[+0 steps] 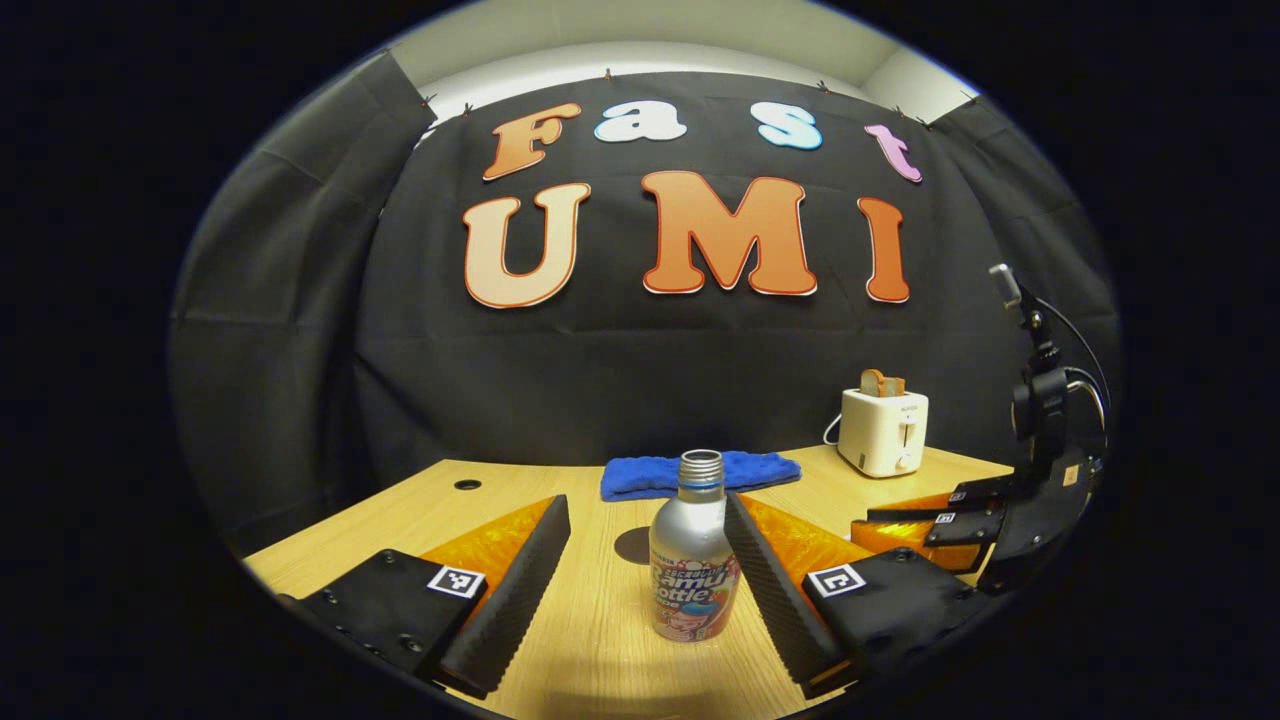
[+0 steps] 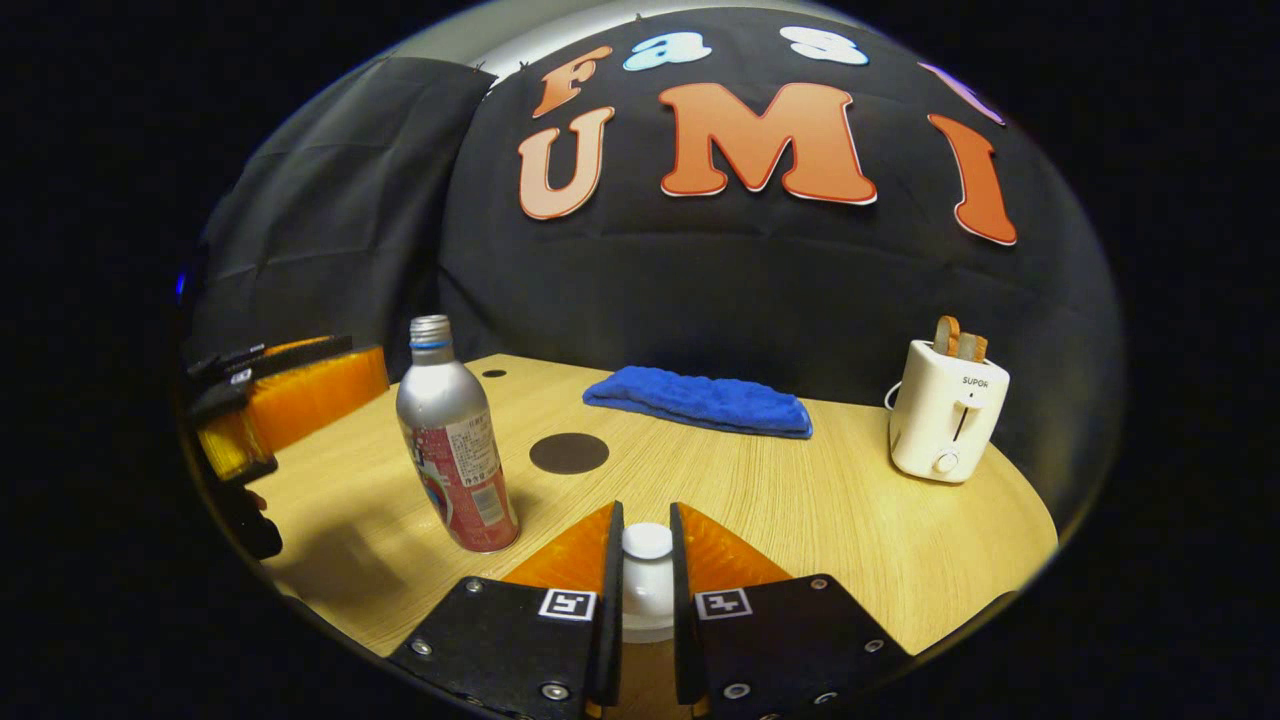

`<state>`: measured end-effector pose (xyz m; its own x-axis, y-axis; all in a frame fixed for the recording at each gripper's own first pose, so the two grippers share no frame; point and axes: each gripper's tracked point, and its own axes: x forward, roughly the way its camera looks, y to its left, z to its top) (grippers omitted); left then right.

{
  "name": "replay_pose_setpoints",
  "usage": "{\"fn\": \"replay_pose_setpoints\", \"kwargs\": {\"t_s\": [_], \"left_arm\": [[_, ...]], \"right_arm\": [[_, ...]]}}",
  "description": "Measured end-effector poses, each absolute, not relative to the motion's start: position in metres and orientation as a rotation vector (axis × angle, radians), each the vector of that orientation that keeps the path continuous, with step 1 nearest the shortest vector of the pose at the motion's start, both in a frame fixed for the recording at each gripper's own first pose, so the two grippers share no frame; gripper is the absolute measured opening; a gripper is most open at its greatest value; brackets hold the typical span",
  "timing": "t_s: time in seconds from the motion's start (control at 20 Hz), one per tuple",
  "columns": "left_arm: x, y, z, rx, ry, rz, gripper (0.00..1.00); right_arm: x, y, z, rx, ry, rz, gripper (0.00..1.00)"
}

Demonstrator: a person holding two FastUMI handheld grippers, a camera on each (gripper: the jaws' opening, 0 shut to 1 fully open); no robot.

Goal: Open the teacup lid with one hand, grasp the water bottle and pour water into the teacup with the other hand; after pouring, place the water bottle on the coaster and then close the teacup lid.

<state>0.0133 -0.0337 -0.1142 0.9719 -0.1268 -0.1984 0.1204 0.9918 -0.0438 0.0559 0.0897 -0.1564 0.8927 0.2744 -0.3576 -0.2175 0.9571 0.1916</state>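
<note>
A silver water bottle [image 1: 694, 560] with a red label and no cap stands upright on the wooden table [image 1: 590, 650]. My left gripper [image 1: 647, 503] is open around it, the right finger close to its side and the left finger well apart. The bottle [image 2: 455, 450] also stands at the left of the right gripper view, beside my left gripper [image 2: 240, 410]. My right gripper [image 2: 647, 510] is shut on the white knob of the teacup lid [image 2: 647, 560]; the cup beneath is hidden by the fingers. A dark round coaster [image 2: 568, 453] lies just behind the bottle.
A folded blue towel [image 2: 700, 400] lies at the back of the table. A white toaster [image 2: 945, 415] with bread in it stands at the back right. The right gripper [image 1: 950, 525] and its cabled camera mount show at the right of the left gripper view.
</note>
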Motion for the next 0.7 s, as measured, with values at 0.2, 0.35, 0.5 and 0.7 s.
{"fn": "replay_pose_setpoints", "kwargs": {"t_s": [0.2,0.35,0.5,0.7], "left_arm": [[0.015,-0.043,-0.134,-0.034,0.248,-0.142,1.00],[0.014,-0.053,-0.147,-0.022,0.276,-0.161,1.00],[0.015,-0.062,-0.165,-0.015,0.317,-0.176,1.00],[0.016,-0.069,-0.182,-0.031,0.359,-0.187,1.00]], "right_arm": [[0.051,0.066,-0.141,0.150,0.358,0.218,0.22],[0.048,0.046,-0.133,0.140,0.336,0.181,0.22],[0.043,0.022,-0.125,0.126,0.314,0.135,0.22],[0.036,-0.007,-0.119,0.121,0.301,0.077,0.22]]}}
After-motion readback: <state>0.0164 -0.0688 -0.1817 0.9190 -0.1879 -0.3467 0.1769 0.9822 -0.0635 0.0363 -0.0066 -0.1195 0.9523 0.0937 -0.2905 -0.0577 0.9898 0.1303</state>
